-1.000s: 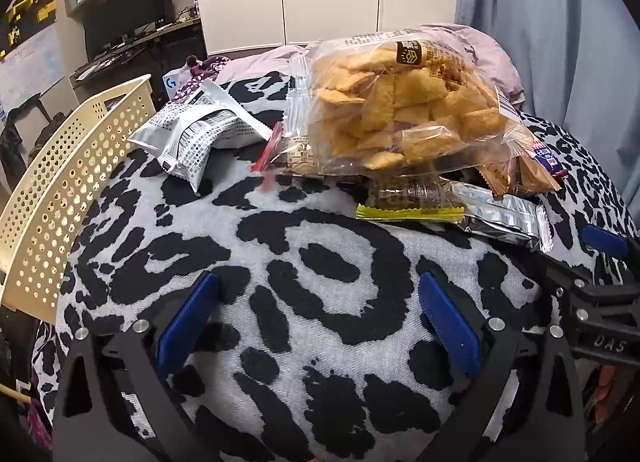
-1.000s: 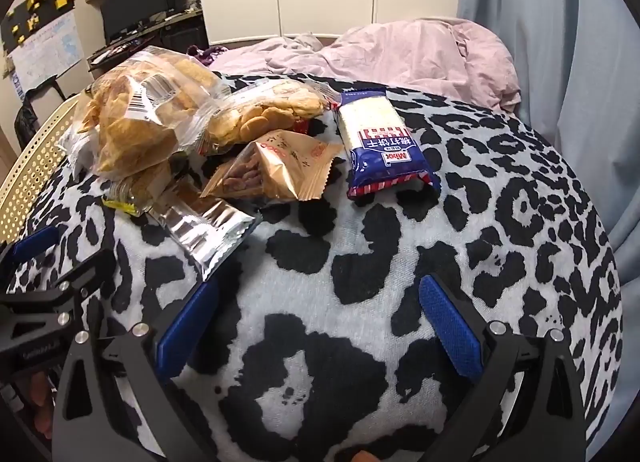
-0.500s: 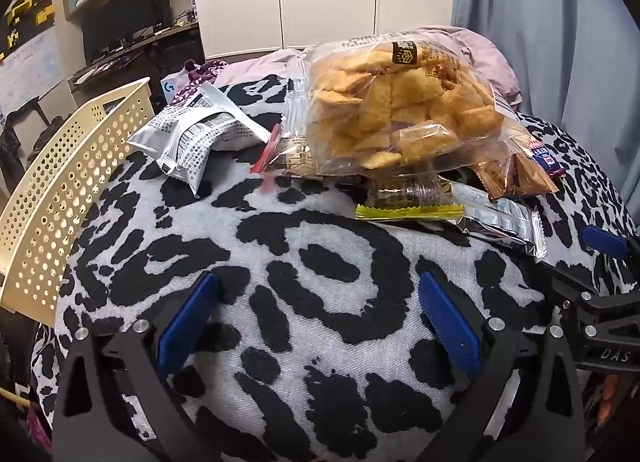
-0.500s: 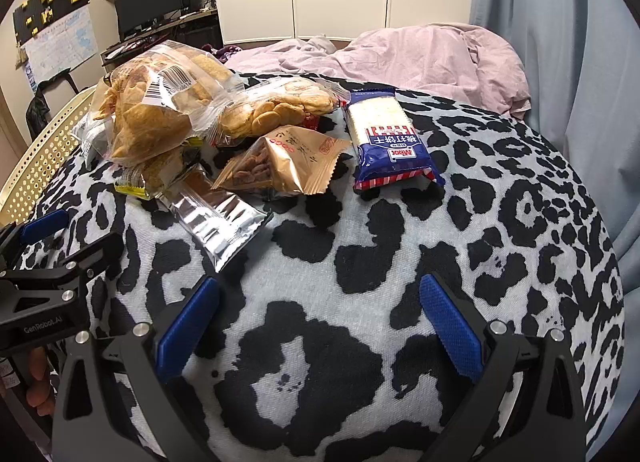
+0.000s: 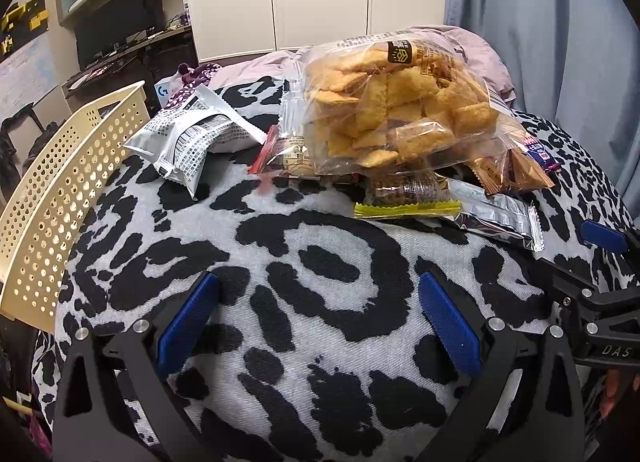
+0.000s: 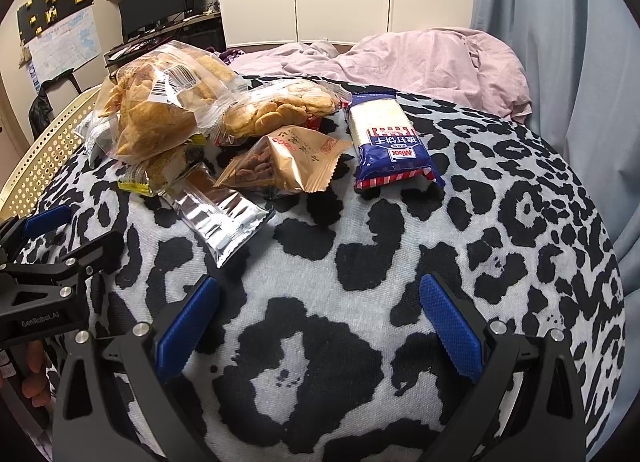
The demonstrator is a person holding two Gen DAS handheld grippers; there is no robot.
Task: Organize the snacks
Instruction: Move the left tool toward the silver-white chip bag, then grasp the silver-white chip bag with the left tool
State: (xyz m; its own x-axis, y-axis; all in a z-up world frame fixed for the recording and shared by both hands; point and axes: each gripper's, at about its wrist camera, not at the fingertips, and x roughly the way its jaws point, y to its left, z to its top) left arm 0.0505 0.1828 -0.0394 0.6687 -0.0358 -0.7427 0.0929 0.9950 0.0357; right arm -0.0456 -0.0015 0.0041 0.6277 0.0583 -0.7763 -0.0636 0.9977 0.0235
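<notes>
My left gripper (image 5: pixel 318 326) is spread wide with nothing between its blue pads, hovering over bare leopard-print blanket (image 5: pixel 320 262); my right gripper (image 6: pixel 318 326) is just as wide and just as empty, its neighbour's black frame showing at the left edge of its view. Ahead of both, the snacks sit heaped on the blanket: a big clear bag of fried crackers (image 5: pixel 396 110) lying on top of smaller packs, a silver foil packet (image 6: pixel 220 218) nearest my right, a tan triangular pouch (image 6: pixel 288 162) behind it, and a blue-and-white biscuit pack (image 6: pixel 390 142) lying apart to the right. A grey-white packet (image 5: pixel 192 138) rests near the cream perforated basket (image 5: pixel 60 198) at the left. I judge all of these light, crinkly and slippery, the crackers brittle, so I'd pinch a sealed edge or corner, not the middle.
</notes>
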